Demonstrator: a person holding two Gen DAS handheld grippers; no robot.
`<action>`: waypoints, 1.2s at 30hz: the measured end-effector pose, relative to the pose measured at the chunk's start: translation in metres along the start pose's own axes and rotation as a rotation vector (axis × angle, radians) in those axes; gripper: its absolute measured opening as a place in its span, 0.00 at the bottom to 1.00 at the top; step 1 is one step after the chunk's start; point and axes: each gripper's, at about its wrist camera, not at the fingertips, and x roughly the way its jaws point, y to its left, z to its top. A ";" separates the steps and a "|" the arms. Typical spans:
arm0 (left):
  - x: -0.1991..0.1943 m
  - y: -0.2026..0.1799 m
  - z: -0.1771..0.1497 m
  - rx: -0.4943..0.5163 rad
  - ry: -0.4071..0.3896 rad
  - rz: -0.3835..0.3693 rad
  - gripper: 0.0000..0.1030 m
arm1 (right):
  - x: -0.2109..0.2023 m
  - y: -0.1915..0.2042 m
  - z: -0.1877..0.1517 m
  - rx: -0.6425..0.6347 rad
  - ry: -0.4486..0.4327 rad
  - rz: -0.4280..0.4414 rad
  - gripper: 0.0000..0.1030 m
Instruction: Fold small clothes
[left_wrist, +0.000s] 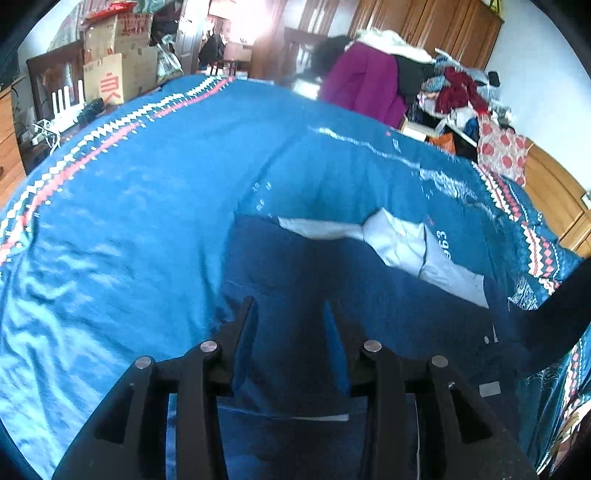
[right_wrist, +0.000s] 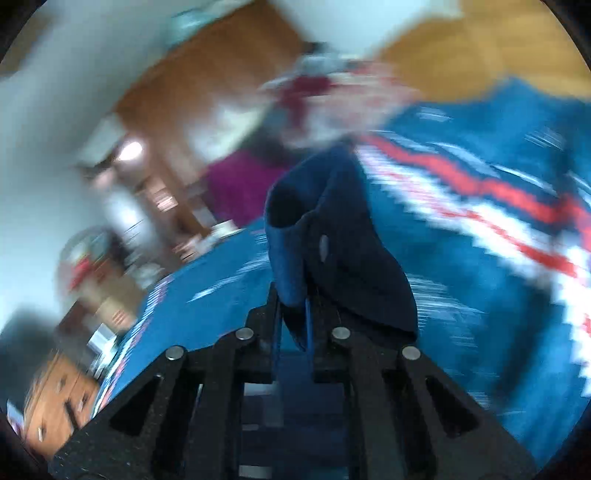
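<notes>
Right gripper (right_wrist: 295, 314) is clamped on the navy garment's (right_wrist: 332, 236) edge; left gripper (left_wrist: 291, 314) pinches its fabric too; motion blur smears the bedspread (right_wrist: 480, 240) behind.

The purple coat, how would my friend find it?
Start at the big blue bedspread with zigzag borders. Look past its far edge toward the brown wooden wardrobe. There hangs the purple coat, the only plain purple thing, left of a jumbled heap of red and patterned clothes.
</notes>
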 end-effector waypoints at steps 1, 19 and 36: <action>-0.005 0.006 0.001 -0.004 -0.008 -0.001 0.38 | 0.011 0.028 -0.006 -0.029 0.014 0.049 0.09; 0.010 0.098 -0.029 -0.109 0.038 0.062 0.40 | 0.252 0.225 -0.303 -0.210 0.651 0.269 0.21; 0.023 0.079 -0.032 -0.078 0.055 0.056 0.40 | 0.144 0.004 -0.224 -0.141 0.577 -0.126 0.21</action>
